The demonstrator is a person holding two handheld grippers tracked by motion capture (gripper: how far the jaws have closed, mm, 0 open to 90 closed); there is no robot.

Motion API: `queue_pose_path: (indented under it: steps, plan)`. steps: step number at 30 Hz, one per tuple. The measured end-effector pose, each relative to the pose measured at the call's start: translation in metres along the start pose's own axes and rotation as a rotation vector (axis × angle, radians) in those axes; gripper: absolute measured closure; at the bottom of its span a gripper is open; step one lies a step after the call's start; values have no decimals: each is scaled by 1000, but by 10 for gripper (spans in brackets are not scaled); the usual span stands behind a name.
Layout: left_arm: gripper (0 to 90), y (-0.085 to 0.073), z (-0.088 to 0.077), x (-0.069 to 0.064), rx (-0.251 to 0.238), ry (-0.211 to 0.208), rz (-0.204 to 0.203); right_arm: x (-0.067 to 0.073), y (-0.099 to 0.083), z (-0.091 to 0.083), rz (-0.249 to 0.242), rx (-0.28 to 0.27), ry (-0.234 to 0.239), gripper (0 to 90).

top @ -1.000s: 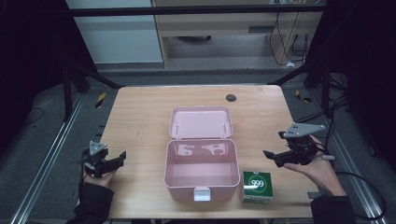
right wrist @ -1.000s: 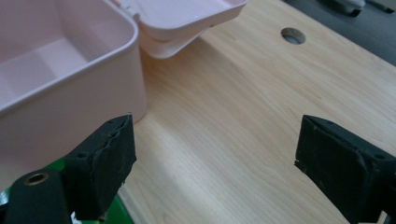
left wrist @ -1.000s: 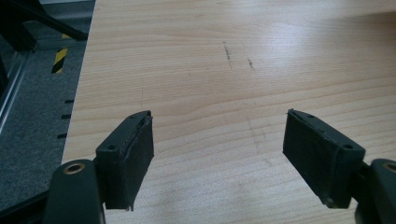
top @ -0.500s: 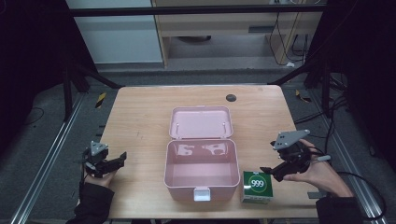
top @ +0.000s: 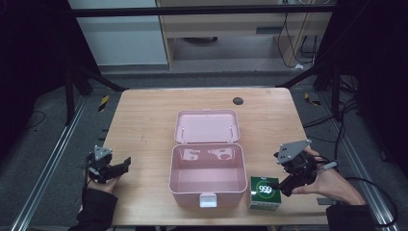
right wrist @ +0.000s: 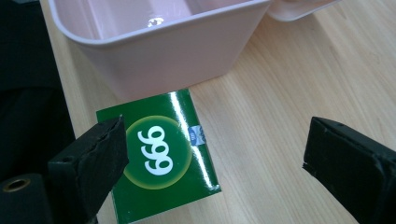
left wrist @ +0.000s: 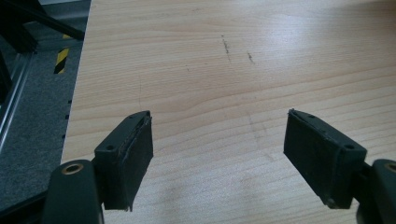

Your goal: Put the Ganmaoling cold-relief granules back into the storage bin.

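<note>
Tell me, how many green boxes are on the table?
1. The green box lies near the table's front edge, just right of the open pink case, by the right gripper.

A small green box (top: 265, 192) lies flat on the wooden surface (top: 144, 120) near its front edge, glossy top face up, showing a pale green ring with white "999" digits. It sits just beside the right front corner of an open pink case (top: 208, 169), whose lid lies folded back flat behind it.
</note>
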State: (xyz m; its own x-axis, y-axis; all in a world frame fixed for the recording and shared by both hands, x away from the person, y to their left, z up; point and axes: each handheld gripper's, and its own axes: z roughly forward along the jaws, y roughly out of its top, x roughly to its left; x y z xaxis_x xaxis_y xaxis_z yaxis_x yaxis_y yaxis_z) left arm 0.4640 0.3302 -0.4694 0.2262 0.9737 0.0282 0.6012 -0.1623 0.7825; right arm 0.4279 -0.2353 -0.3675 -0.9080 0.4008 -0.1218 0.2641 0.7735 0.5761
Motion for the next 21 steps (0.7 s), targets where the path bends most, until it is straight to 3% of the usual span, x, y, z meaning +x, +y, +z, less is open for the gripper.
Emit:
queue_pose_path:
  steps: [21]
  plan:
    - [234,0,0,0,1,4,2,14,1,20,-92,114,88,50]
